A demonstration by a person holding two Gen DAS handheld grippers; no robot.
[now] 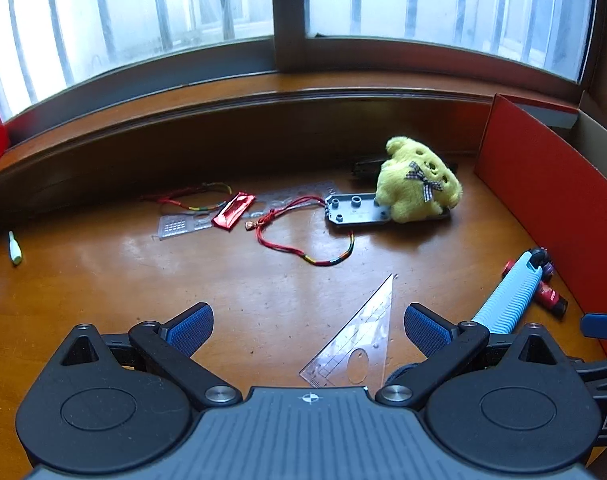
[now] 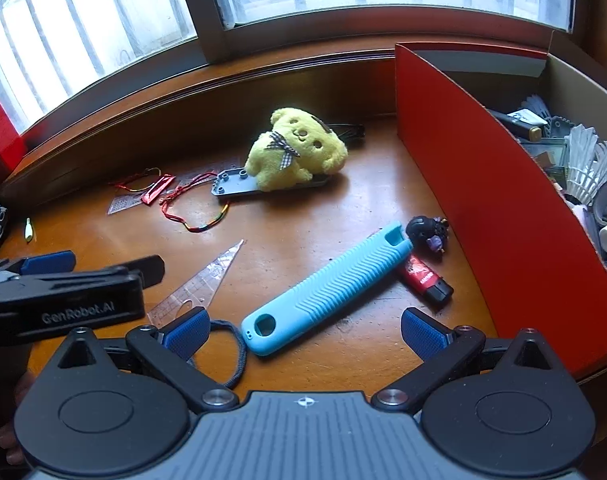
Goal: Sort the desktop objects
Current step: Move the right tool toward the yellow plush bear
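Note:
My left gripper [image 1: 308, 330] is open above the desk, with a clear plastic set square [image 1: 357, 344] lying between its fingers and nothing held. My right gripper [image 2: 303, 330] is also open, hovering over the near end of a light blue ribbed case [image 2: 323, 292] with a dark cord loop. A yellow plush toy [image 2: 295, 156] rests on a grey plate [image 1: 355, 210] further back. Red string bracelets [image 1: 303, 240], a red foil wrapper [image 1: 233, 211], a red and black lighter [image 2: 423, 280] and a small dark figurine [image 2: 425, 232] lie scattered. The left gripper [image 2: 51, 264] shows at the left of the right wrist view.
A red cardboard box [image 2: 483, 200] stands at the right, filled with shuttlecocks [image 2: 587, 160] and other items. A raised wooden ledge and window run along the back. A small pale green cap [image 1: 14, 249] lies far left. A clear stencil ruler [image 1: 175, 227] sits under the wrapper.

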